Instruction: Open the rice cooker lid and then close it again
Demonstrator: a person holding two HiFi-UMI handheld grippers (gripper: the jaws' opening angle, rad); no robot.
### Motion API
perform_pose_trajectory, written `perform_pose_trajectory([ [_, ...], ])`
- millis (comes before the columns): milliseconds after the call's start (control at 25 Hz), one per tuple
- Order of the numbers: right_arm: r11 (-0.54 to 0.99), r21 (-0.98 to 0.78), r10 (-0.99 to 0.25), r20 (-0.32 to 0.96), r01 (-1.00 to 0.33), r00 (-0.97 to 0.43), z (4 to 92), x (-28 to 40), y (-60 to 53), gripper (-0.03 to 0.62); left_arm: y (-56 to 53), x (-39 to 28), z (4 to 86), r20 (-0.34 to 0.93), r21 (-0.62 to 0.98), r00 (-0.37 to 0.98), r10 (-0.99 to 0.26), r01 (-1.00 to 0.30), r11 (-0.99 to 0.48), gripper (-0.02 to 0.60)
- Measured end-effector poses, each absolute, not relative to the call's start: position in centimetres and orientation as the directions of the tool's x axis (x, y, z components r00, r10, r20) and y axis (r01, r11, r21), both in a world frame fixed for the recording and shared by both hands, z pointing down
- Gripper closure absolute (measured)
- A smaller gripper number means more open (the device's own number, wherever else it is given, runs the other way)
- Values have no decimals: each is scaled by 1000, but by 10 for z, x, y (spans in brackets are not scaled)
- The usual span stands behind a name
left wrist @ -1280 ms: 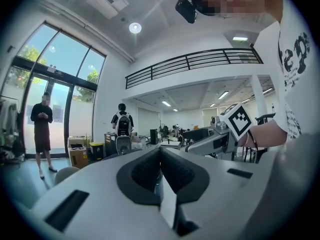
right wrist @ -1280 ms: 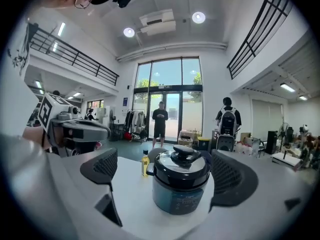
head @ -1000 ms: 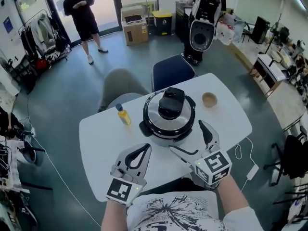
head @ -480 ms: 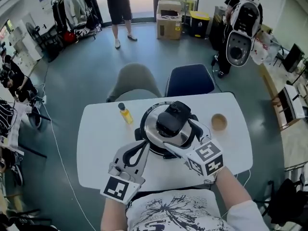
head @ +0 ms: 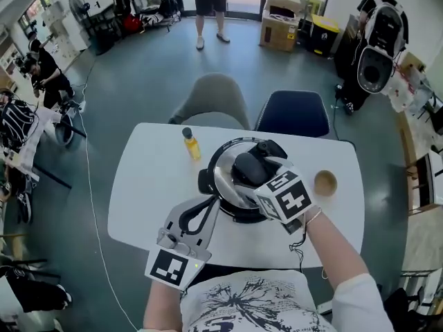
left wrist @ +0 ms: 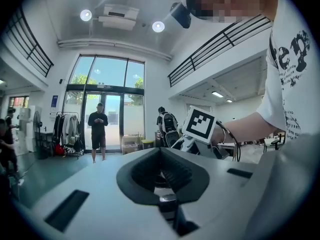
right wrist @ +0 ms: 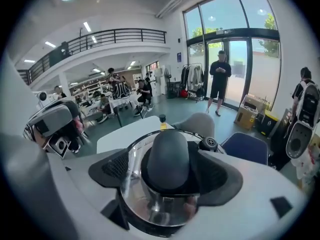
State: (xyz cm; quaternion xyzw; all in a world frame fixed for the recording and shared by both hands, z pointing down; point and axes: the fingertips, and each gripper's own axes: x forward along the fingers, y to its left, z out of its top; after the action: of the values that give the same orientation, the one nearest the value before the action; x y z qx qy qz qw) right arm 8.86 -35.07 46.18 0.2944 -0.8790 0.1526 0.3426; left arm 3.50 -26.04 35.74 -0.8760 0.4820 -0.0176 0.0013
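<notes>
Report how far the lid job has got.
Done: nothing; the lid sits closed on the rice cooker. In hand: the jaws of the right gripper have just been closing around the black knob, not yet gripping it. Left: lift the lid open, then close it.

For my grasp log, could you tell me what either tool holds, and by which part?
Nothing yet: jaws of the right tool, just closing, straddle the black lid knob without pressing it. The left tool is shut, empty.
</notes>
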Motion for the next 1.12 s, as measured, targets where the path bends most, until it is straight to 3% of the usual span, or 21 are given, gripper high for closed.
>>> perform_pose_trajectory([
  [120,771,-78,-390,727,-632,-565,476,85,-361,174,-261,38,361,26,-21,525,-851,-850,-526,568],
  [240,750,-91,-382,749,-655,-541,483,82,-370,273,-260,37,365,36,-20,521,-853,-853,-522,568],
  [560,766,-59,-333,816,-640,-473,488,76,-372,286,-258,33,363,27,-22,519,-855,-854,-519,568],
  [1120,729,-60,-381,792,-682,-477,474,74,-373,303,-250,13,360,33,-37,505,-862,-862,-506,568],
])
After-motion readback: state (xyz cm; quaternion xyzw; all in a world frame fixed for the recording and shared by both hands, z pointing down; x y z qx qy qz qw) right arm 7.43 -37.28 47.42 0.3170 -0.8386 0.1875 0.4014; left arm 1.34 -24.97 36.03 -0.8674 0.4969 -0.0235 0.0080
